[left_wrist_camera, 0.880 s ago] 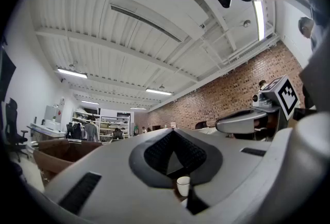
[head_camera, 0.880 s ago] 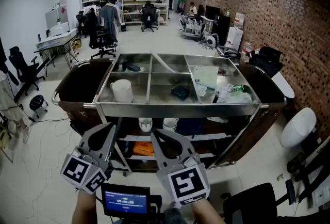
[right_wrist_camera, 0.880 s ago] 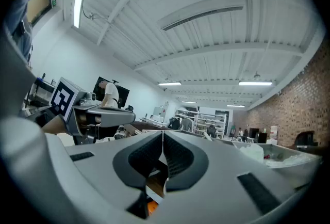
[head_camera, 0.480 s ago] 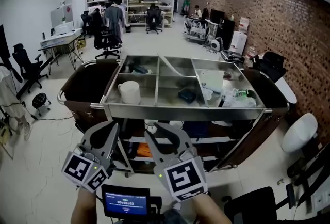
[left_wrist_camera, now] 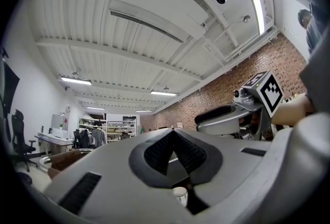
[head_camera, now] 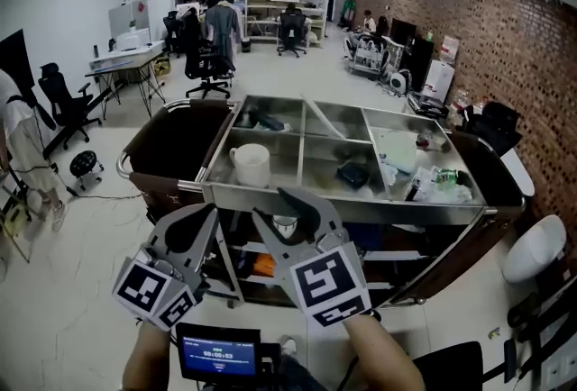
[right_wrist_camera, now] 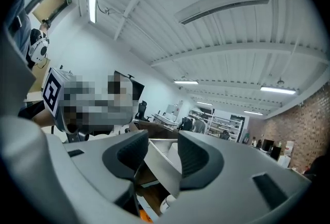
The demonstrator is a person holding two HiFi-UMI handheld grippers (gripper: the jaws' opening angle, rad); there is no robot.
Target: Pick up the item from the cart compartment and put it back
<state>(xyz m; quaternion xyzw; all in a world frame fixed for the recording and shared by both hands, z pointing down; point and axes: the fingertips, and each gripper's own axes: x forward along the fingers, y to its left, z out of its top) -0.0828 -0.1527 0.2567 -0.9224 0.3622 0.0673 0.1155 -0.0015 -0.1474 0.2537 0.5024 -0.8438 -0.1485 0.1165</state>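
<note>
At cart (head_camera: 379, 204) front, head view: left gripper (head_camera: 207, 213) and right gripper (head_camera: 269, 203) held short of the rim. White cup (head_camera: 251, 164) upright in front-left compartment, untouched. Left gripper view: jaws closed tip to tip, nothing between. Right gripper view: jaws apart, empty, cart rim showing through the gap.

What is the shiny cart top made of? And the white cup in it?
The silver compartmented cart top looks like stainless steel: grey, brushed, with reflections on its walls. The white cup looks smooth and matte, maybe plastic or ceramic; I cannot tell which.
</note>
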